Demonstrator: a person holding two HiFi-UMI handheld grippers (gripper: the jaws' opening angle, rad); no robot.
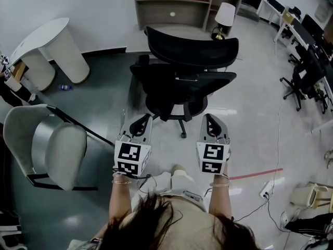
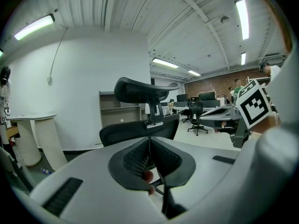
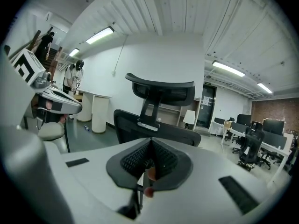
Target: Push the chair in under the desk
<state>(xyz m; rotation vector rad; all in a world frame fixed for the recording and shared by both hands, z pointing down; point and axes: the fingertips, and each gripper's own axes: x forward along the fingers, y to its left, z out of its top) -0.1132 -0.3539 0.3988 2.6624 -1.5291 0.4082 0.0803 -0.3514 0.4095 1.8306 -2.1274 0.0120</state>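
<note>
Left gripper (image 1: 140,123): jaws together with nothing between them, pointing at the chair back.
Right gripper (image 1: 210,123): jaws together and empty, level with the left one and well apart from it.
Chair (image 1: 182,79): close ahead of both tips with its back turned to them. It stands between the two grippers' lines. Whether either tip touches it cannot be told.
Headrest (image 1: 192,48): beyond the backrest and higher than both jaw lines.
Left gripper view: over the closed jaws (image 2: 149,141) the chair (image 2: 135,129) sits slightly left. The right gripper's marker cube (image 2: 254,106) is at the right edge.
Right gripper view: the chair (image 3: 156,127) is centred over the jaws (image 3: 151,141). The left gripper (image 3: 56,101) shows at the left, with a round white table (image 3: 99,111) beyond it.
Head view only: chair base (image 1: 182,123) between the tips, a pale chair (image 1: 49,145) left of the left gripper, and a red floor line (image 1: 255,173) right of the right one.
</note>
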